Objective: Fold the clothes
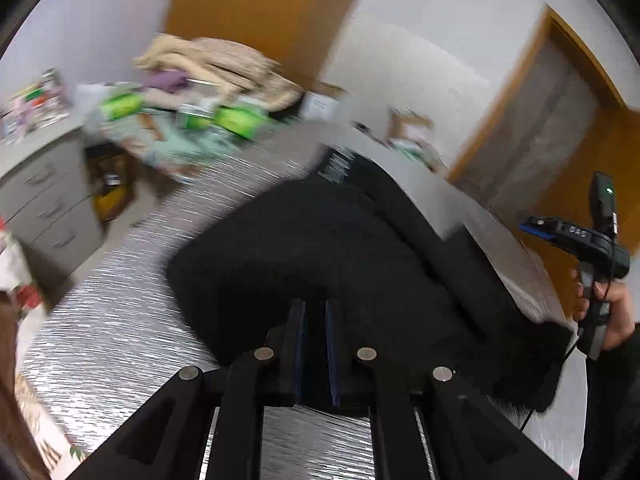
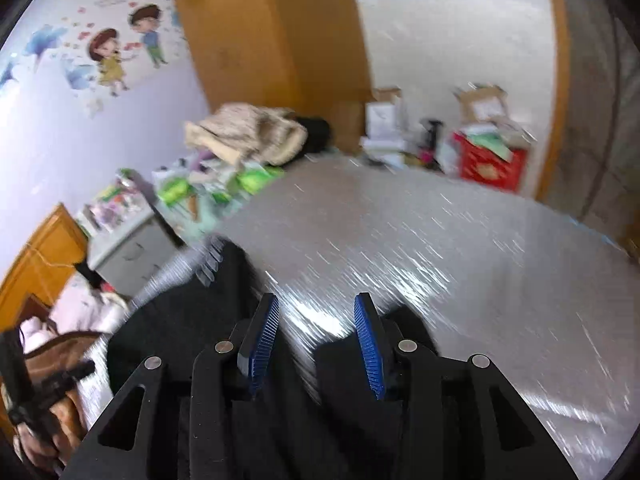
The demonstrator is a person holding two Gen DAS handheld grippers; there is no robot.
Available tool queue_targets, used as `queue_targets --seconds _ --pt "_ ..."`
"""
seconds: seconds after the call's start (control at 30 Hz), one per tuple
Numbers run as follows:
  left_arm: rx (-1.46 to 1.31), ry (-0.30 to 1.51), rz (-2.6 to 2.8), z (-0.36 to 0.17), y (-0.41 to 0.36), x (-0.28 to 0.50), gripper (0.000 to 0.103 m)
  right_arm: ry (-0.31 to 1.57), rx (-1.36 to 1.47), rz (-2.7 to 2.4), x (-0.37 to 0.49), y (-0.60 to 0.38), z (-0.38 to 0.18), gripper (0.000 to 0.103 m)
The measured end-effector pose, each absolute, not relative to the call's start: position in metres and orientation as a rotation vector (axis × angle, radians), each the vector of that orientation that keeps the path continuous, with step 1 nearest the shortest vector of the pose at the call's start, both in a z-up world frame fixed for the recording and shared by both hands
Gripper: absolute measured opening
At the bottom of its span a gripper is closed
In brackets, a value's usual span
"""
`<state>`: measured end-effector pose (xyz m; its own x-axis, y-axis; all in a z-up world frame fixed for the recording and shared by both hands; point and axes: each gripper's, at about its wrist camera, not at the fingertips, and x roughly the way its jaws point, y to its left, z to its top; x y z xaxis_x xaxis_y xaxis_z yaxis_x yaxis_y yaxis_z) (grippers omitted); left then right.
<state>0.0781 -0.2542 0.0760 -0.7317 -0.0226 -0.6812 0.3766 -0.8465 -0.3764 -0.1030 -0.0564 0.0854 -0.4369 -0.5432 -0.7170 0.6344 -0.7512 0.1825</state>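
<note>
So left wrist view: left gripper (image 1: 316, 316) fingers nearly closed, pinching the black garment (image 1: 320, 248) on the silver table (image 1: 120, 320); clutter pile (image 1: 208, 92) behind. Right wrist view: right gripper (image 2: 316, 312) fingers wide apart, empty, garment underneath.

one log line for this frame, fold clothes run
step: folding | left gripper: shut on black knit garment | right gripper: open, empty | surface: shiny silver table

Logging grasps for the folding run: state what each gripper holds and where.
The left gripper is shut on the near edge of the black garment on the silver table. The right gripper is open and holds nothing.
</note>
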Motion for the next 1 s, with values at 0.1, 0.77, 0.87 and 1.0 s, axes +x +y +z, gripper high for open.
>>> queue_targets --seconds 0.1,0.77,0.87,1.0 --pt "1.104 0.701 -2.696 0.067 -0.228 0.057 0.009 0.195 1.119 -2.184 -0.093 -0.016 0.063 0.041" --pt "1.317 0.619 -3.003 0.075 -0.126 0.0 0.009 -0.037 1.326 -2.174 -0.082 0.103 0.024 0.041" --pt "1.368 0.591 -3.11 0.082 -0.102 -0.016 0.012 -0.067 1.368 -2.154 -0.097 0.108 0.018 0.041" --pt "1.42 0.527 -3.171 0.083 -0.081 -0.031 0.015 0.005 1.443 -2.06 -0.113 0.093 -0.001 0.041"
